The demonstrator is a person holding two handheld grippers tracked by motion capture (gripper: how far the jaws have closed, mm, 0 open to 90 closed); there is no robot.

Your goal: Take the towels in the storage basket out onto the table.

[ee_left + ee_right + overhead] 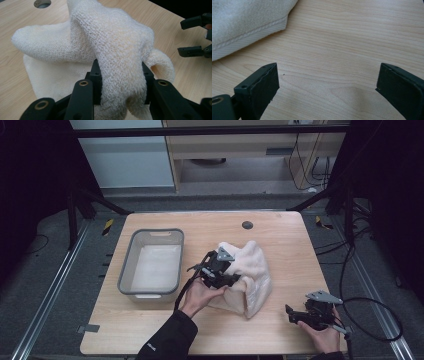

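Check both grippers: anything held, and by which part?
The left gripper is shut on the cream towel, pinching a bunched fold of its near side between the jaws. The right gripper holds nothing; its jaws stand open over bare table.

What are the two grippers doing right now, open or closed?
Left gripper: jaws closed on a fold of the cream terry-cloth towel.
Right gripper: jaws open, holding nothing, over the light wooden table.
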